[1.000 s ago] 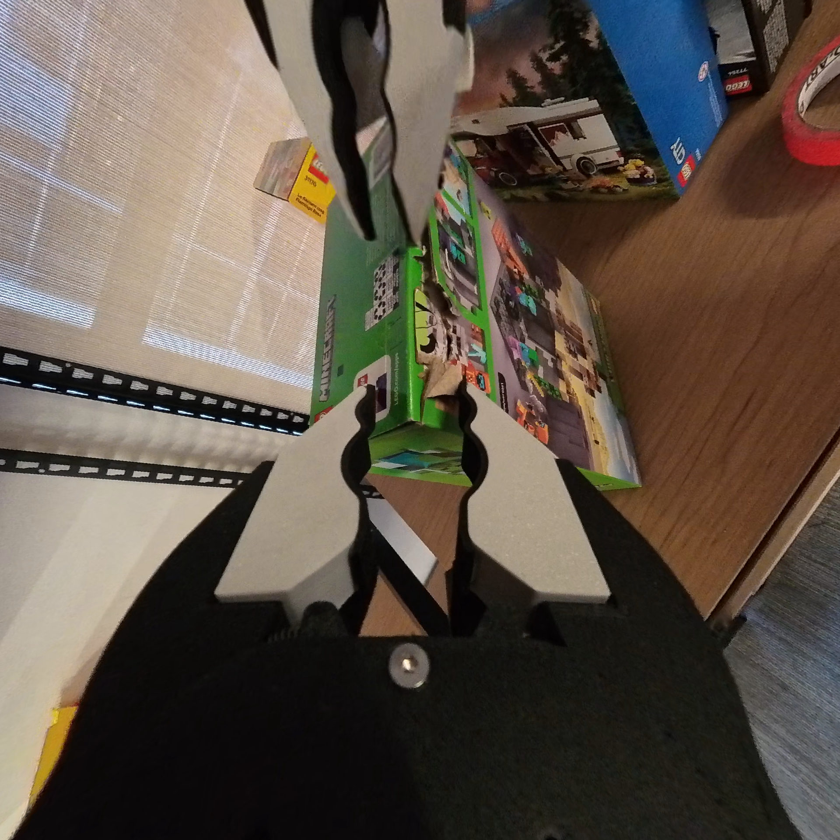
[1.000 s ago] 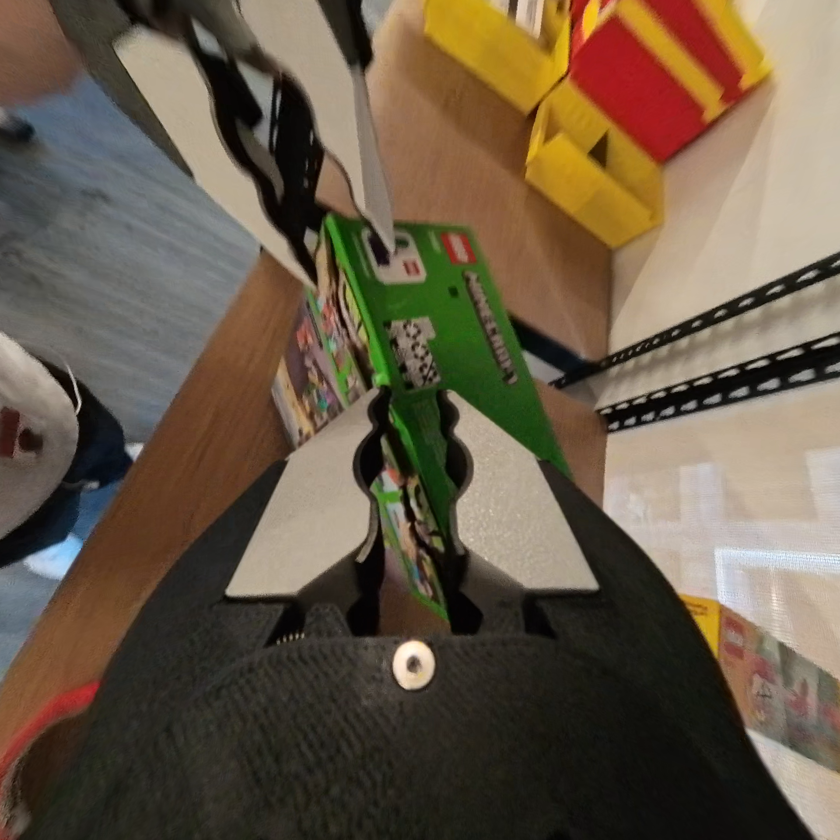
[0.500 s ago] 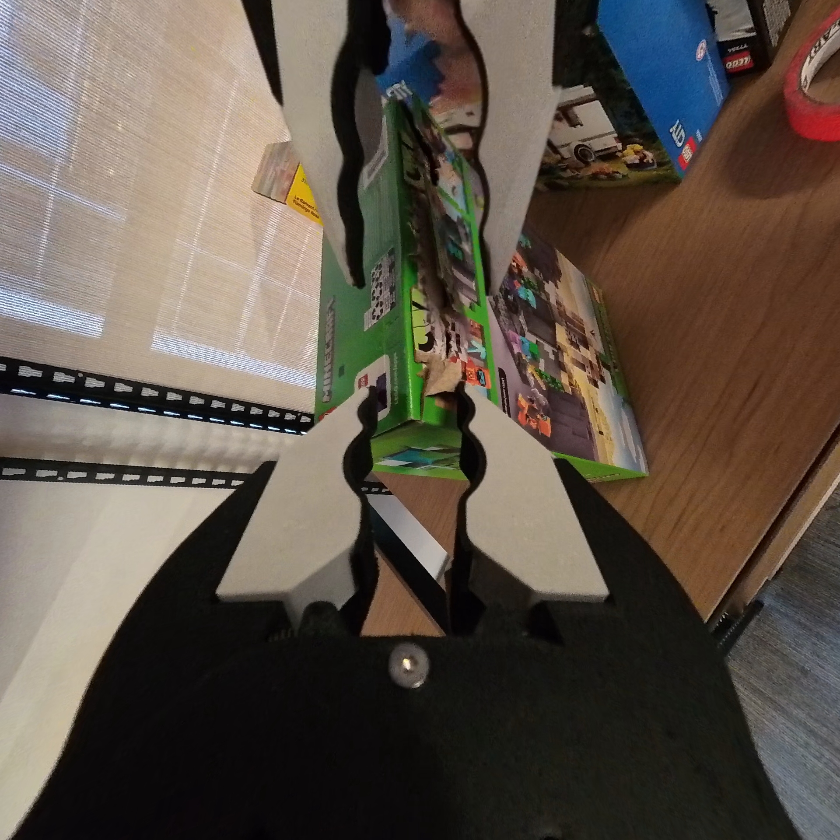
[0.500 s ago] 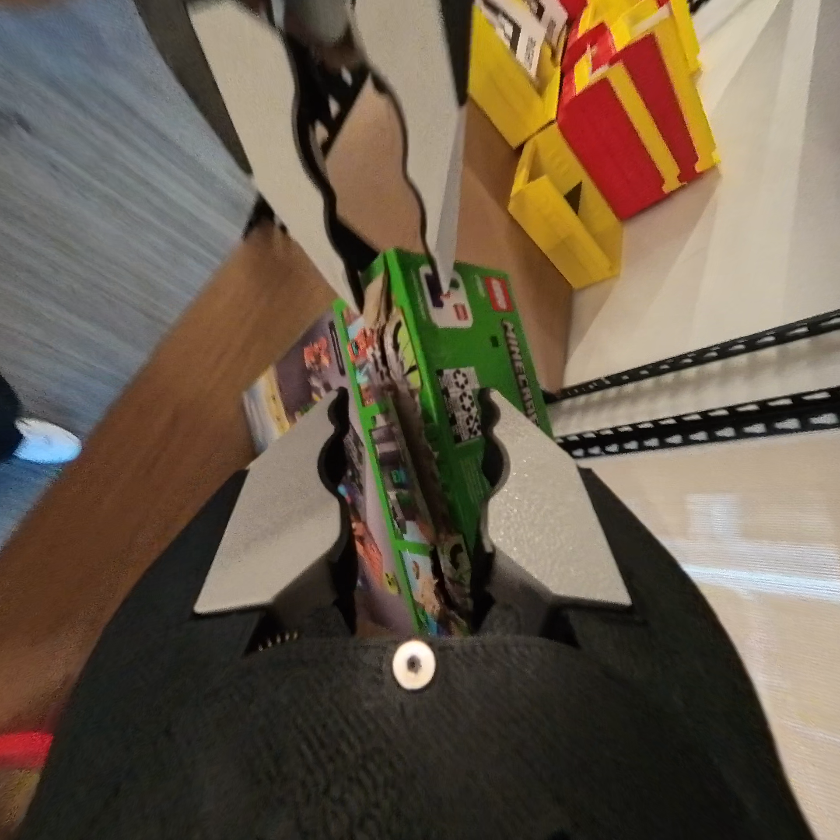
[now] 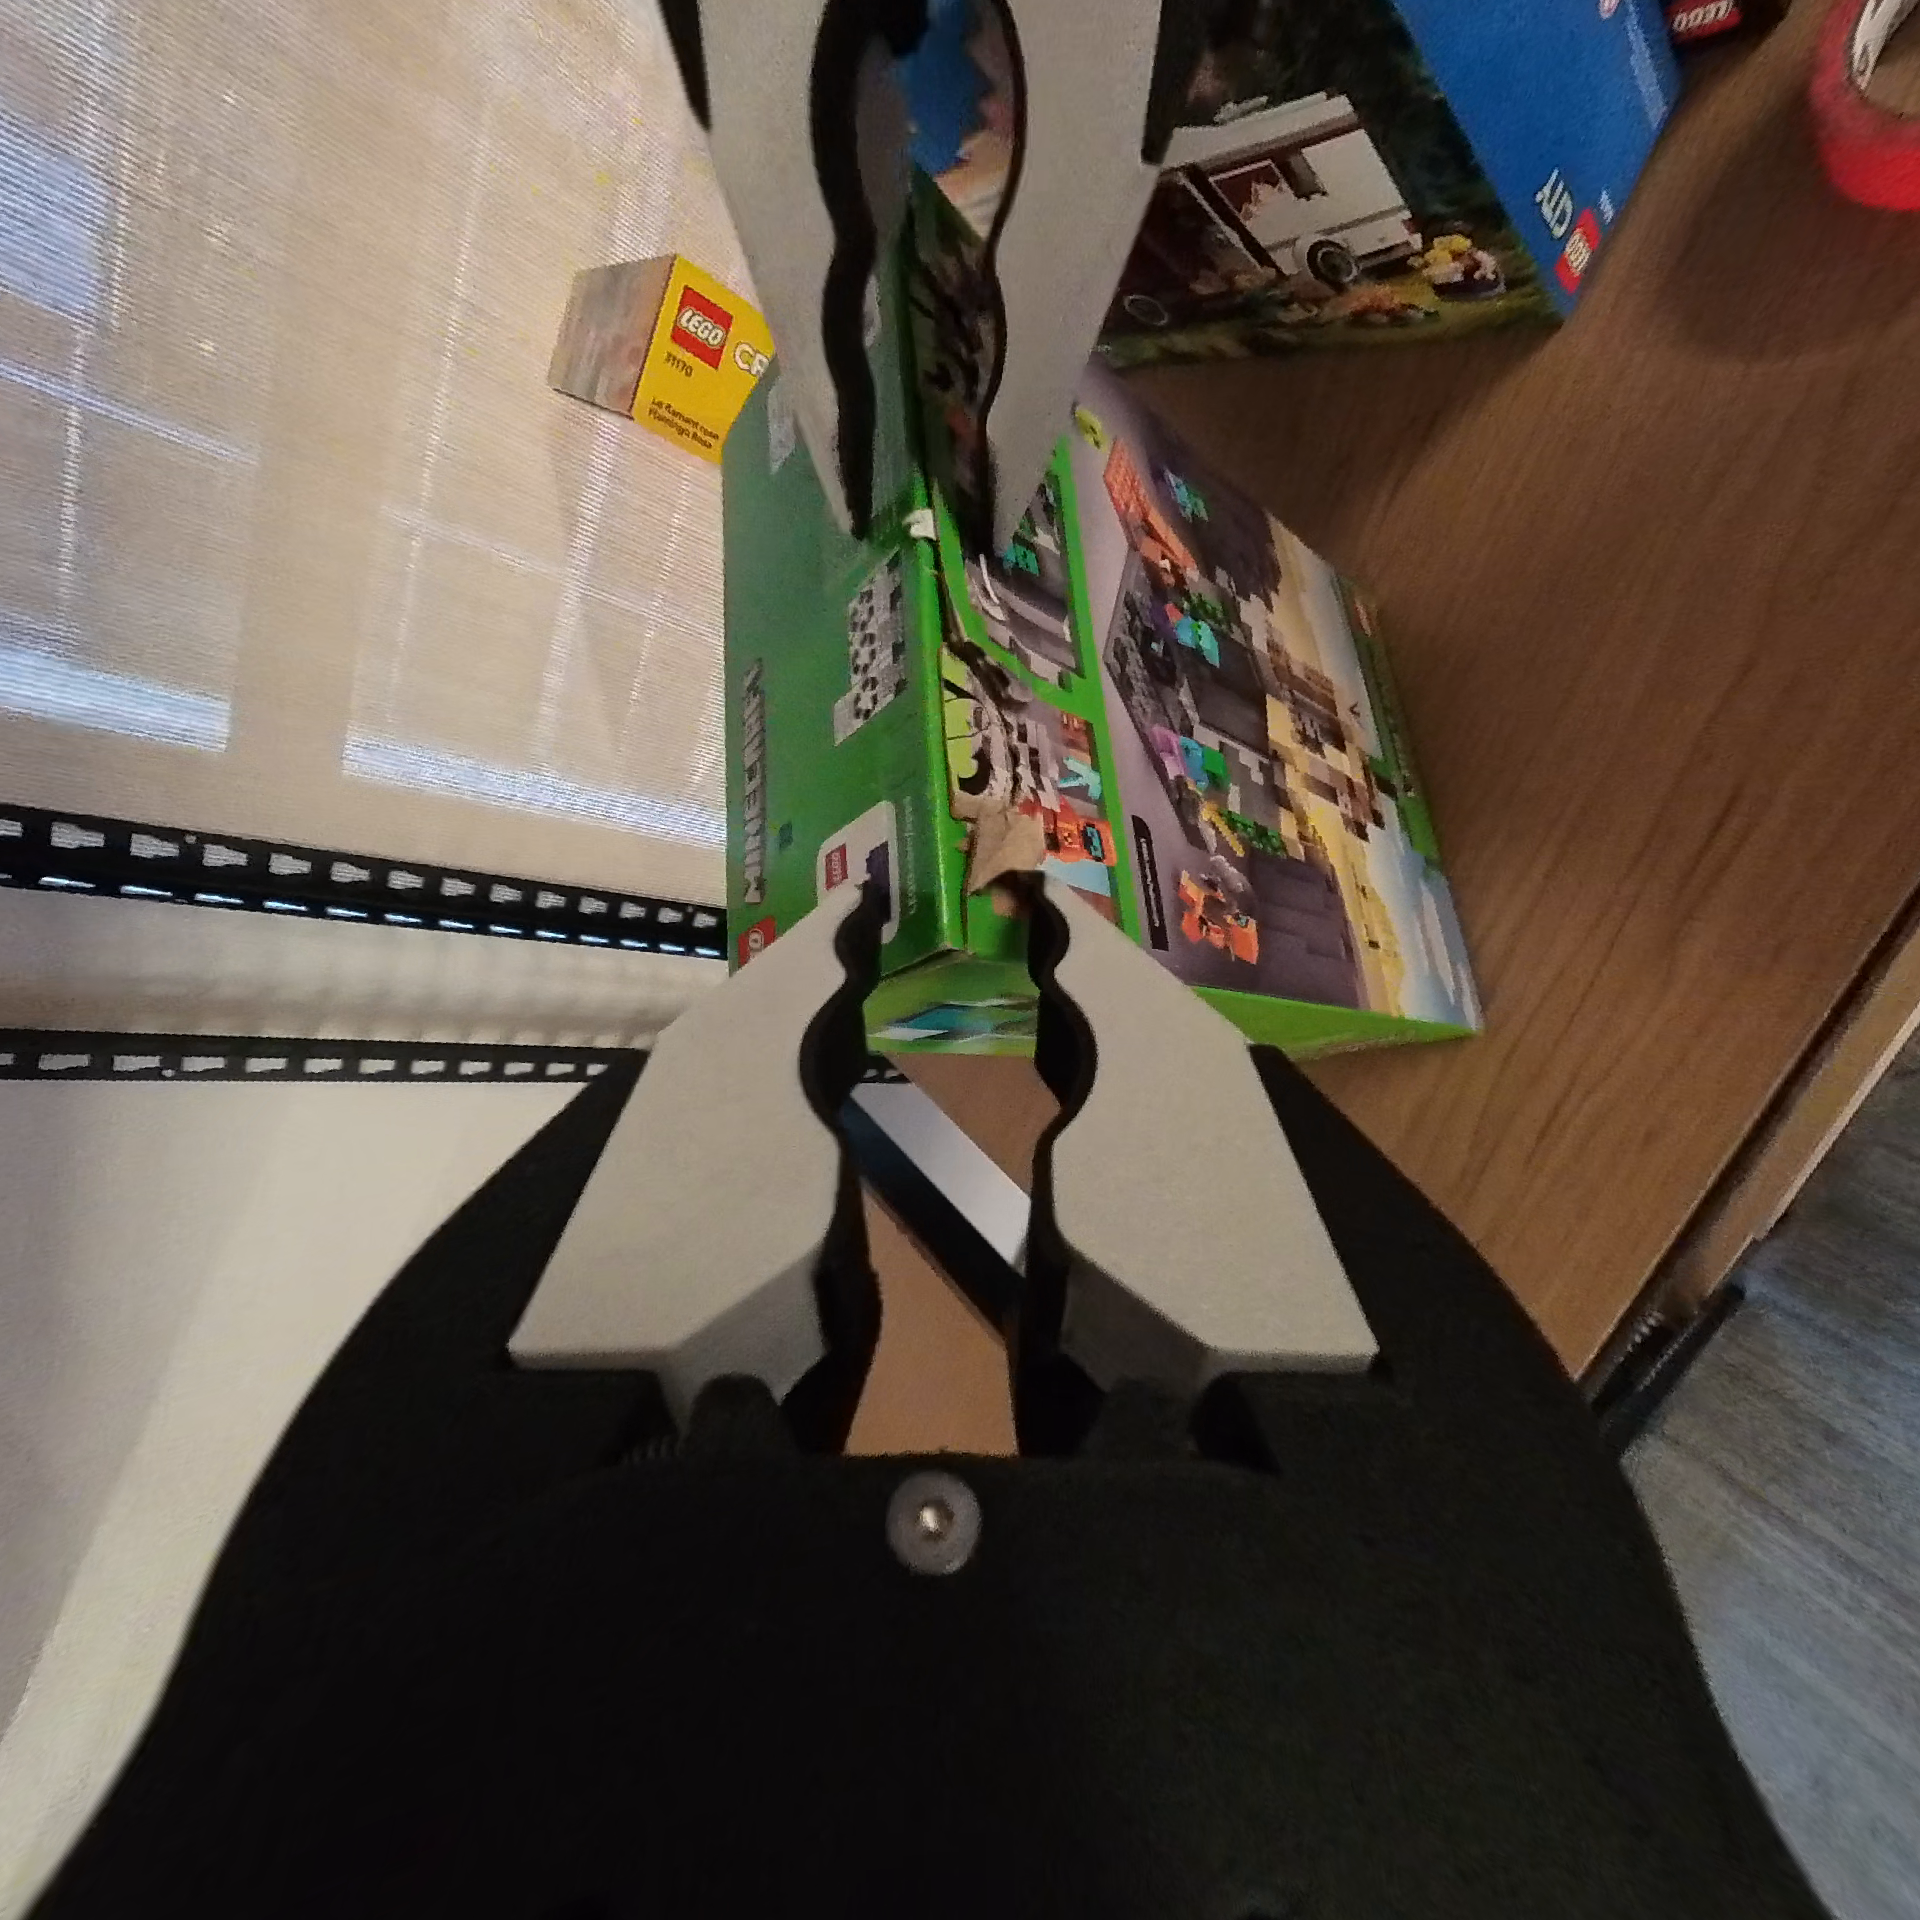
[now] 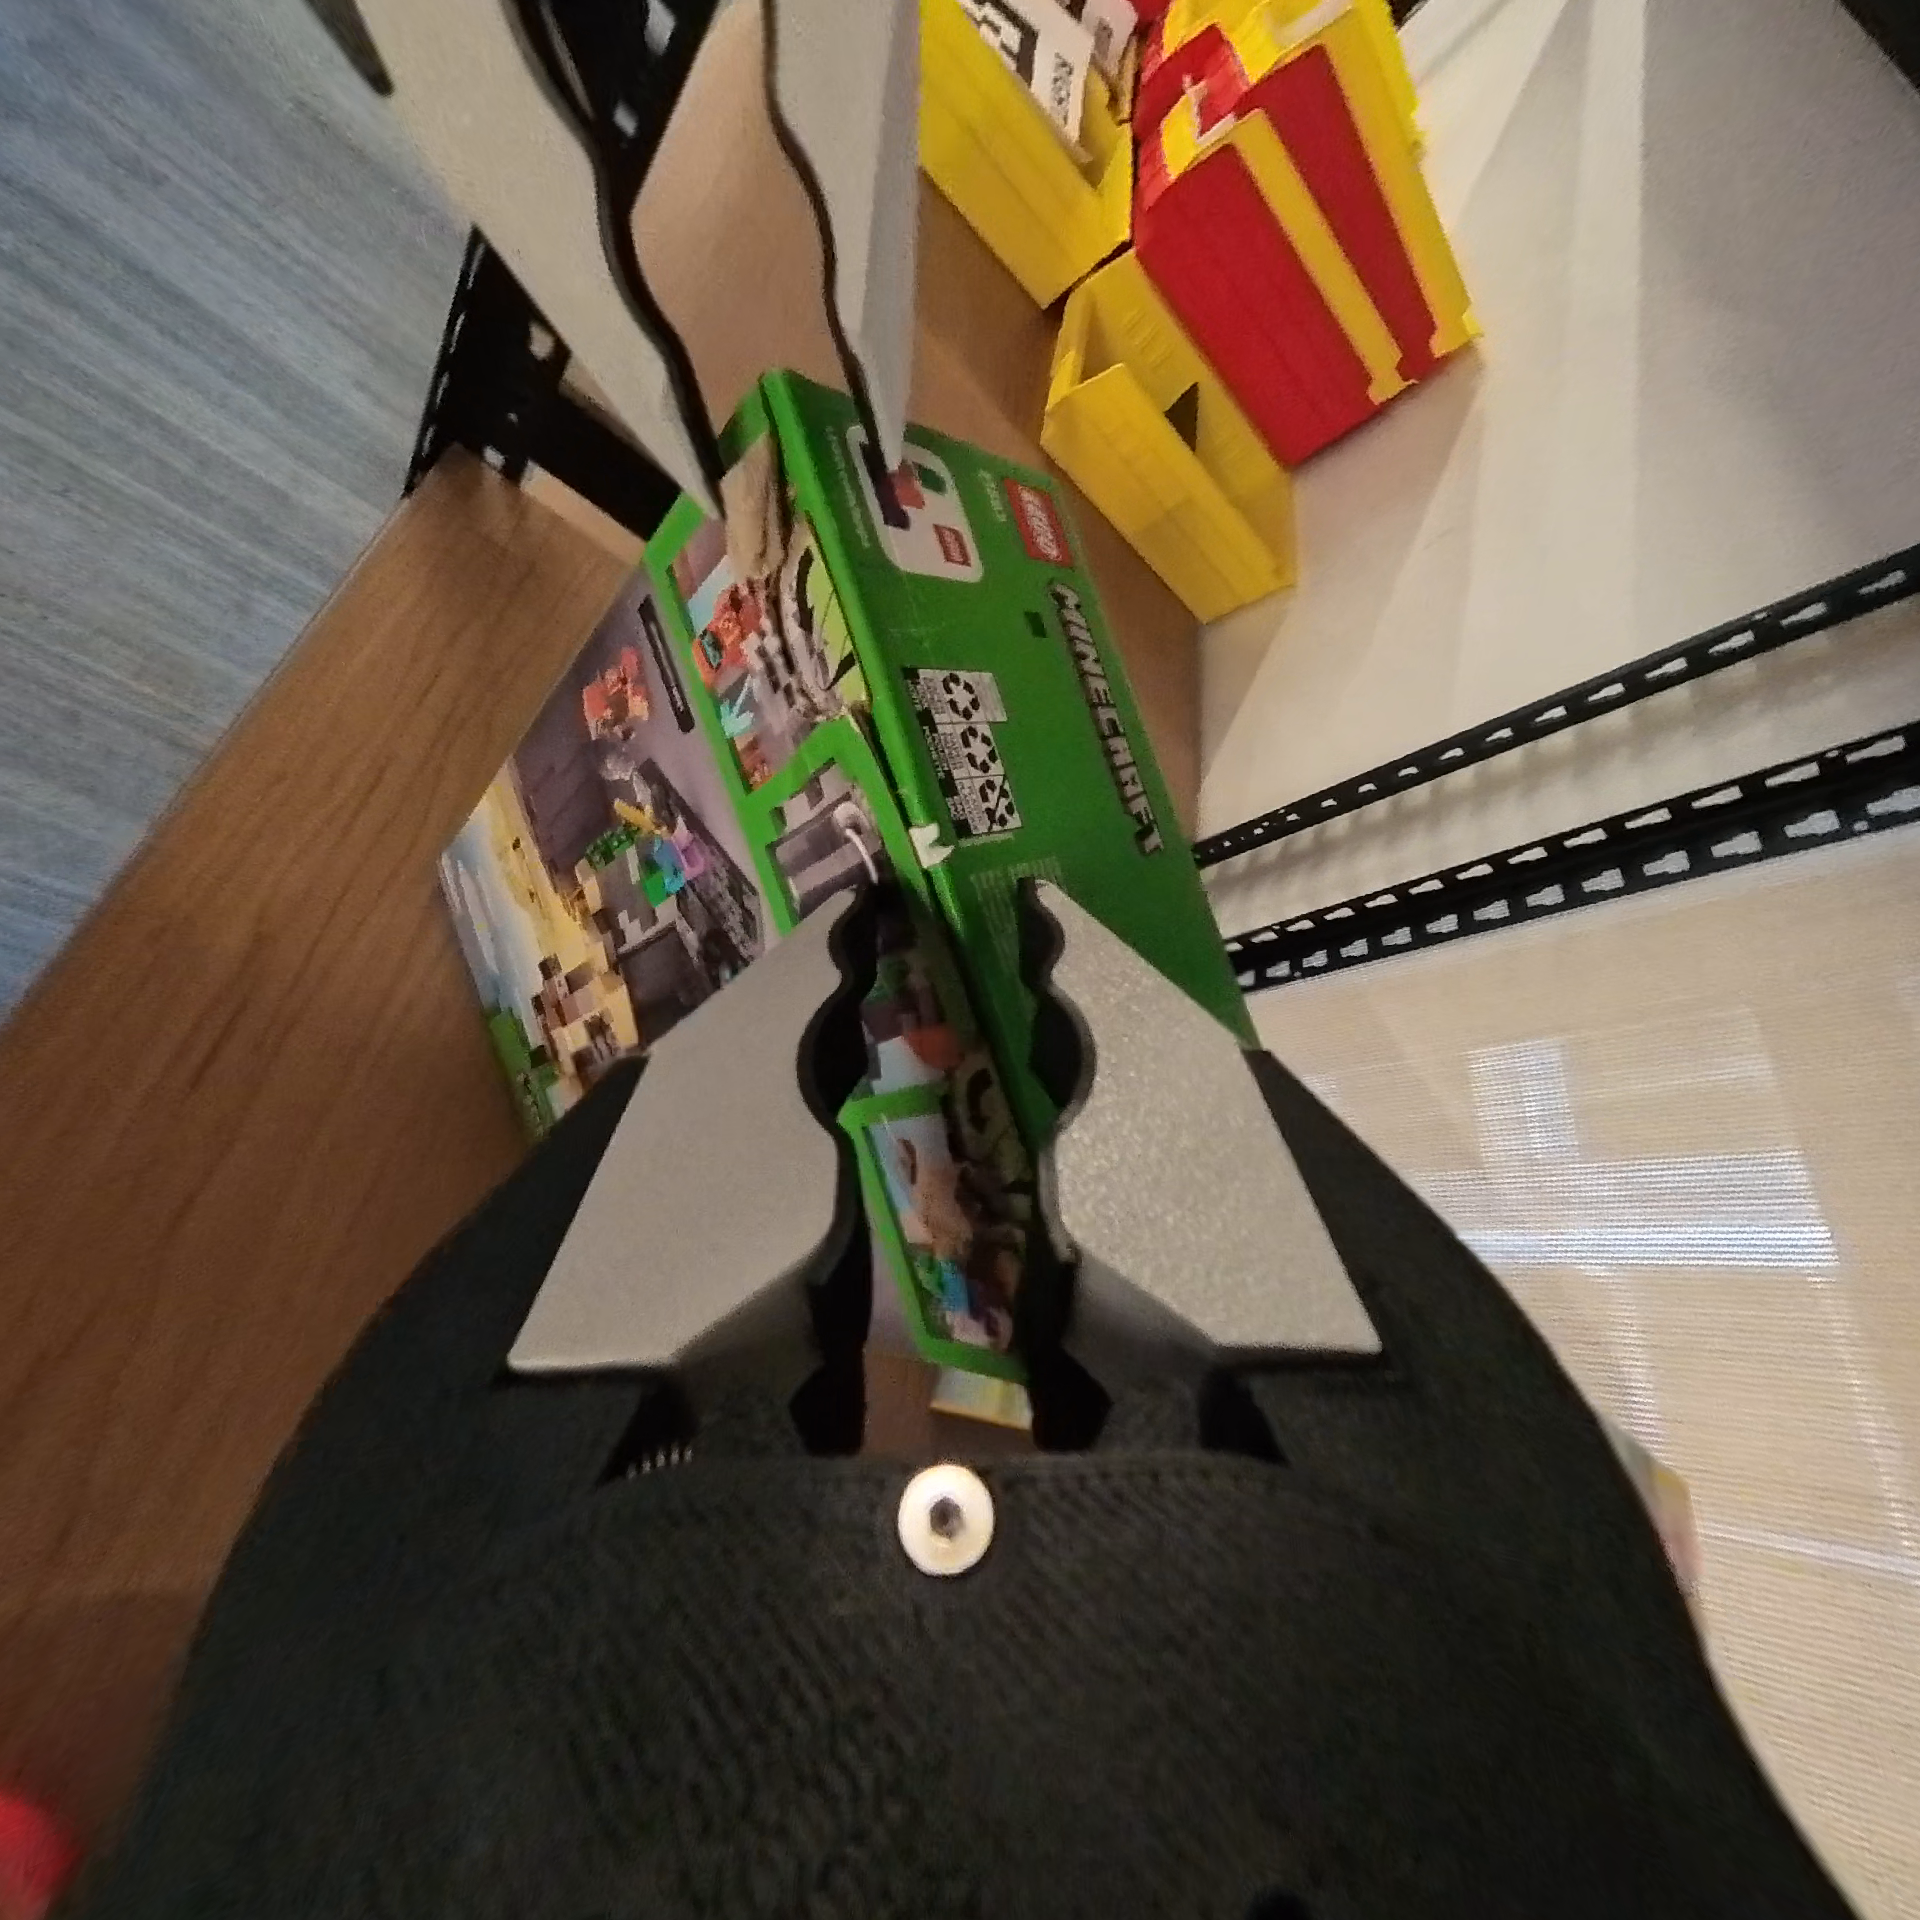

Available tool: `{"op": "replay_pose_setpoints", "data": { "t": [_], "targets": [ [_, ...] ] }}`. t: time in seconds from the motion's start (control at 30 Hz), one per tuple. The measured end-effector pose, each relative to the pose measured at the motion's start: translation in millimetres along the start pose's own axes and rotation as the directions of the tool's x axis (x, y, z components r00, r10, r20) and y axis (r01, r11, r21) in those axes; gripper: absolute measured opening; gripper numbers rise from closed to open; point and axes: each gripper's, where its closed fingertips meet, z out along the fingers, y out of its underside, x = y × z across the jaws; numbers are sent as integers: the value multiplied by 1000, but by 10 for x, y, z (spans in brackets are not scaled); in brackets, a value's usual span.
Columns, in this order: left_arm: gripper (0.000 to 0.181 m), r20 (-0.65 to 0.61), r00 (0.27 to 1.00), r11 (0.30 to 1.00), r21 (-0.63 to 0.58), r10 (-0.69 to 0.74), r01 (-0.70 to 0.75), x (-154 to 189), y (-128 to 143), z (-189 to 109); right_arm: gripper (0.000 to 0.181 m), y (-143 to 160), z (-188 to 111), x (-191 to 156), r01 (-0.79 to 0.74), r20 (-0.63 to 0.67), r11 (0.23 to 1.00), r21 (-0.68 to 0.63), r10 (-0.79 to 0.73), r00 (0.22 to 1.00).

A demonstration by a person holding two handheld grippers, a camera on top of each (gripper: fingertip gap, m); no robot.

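The left hand-held gripper point(image 5: 948, 914) sits at the near end of a green building-set box point(image 5: 831, 665), its jaws parted, one fingertip on the green side panel and the other by the torn cardboard at the edge where the lid flap point(image 5: 1023, 623) meets that panel. It looks released, bracing the box end more than pinching it, though I cannot tell whether the tips press on the card.

The right hand-held gripper point(image 6: 951, 904) comes from the far end of the same box, and its jaws straddle the raised lid flap at that end. The flap runs between the fingers, but a gap shows on either side, so it reads as loosely around the flap, not clenched on it. Working from both ends would keep the flap lifted evenly along its length.

The box lies flat on its printed back on a wooden bench point(image 5: 1662, 727), set near the bench's left side, just beside a white window blind point(image 5: 312, 416). A small yellow box point(image 5: 665, 358) stands beyond it on the left. Farther off lies a blue box with a camper van picture point(image 5: 1455, 187), and at the far right a roll of red tape point(image 5: 1870, 156). In the right wrist view, yellow and red bins point(image 6: 1247, 312) stand on the bench beyond the green box
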Motion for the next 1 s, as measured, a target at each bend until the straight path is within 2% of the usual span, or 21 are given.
{"op": "replay_pose_setpoints", "data": {
  "t": [0.07,0.23,0.27,0.37,0.43,0.5,0.57,0.63,0.67,0.73,0.8,0.87,1.0],
  "targets": [
    [17,6,1000,999,30,-16,16,-1,-31,-52,25,-3,-8,-9,-22,-12,1000,13,22,1000],
    [31,-25,996,971,222,-81,84,82,-459,-296,25,-39,-28,-64,-54,-54,998,-35,52,997],
    [31,-13,997,970,230,-75,76,94,-520,-281,25,-68,-32,-94,-56,-58,998,-40,54,997],
    [38,35,999,995,95,-1,-2,123,-419,-36,26,-168,-46,-187,-72,-72,995,-69,67,995],
    [26,21,1000,999,50,5,-6,139,-332,90,26,-213,-71,-240,-48,-91,996,-79,40,995],
    [17,23,999,995,91,-39,37,80,-330,112,28,-194,-72,-248,-33,-120,996,-85,23,992],
    [16,-13,997,988,131,-83,83,82,-328,110,30,-202,-73,-257,-41,-125,998,-55,34,992],
    [16,-2,997,985,158,-72,72,63,-306,124,27,-266,-98,-267,-76,-110,997,5,76,991],
    [16,3,998,983,171,-67,66,58,-301,125,27,-345,-130,-268,-64,-115,996,55,70,991],
    [17,5,998,980,192,-61,59,61,-306,116,23,-519,-215,-303,72,-174,986,147,-46,984],
    [26,7,999,978,206,-40,37,87,-314,107,22,-503,-219,-296,209,-264,975,82,-181,947],
    [37,-6,1000,976,217,-30,31,140,-321,92,18,-435,-154,-366,241,-248,970,13,-230,941],
    [37,25,999,973,230,-27,20,105,-295,56,17,-501,-145,-351,313,-294,950,-10,-302,907]
  ]
}}
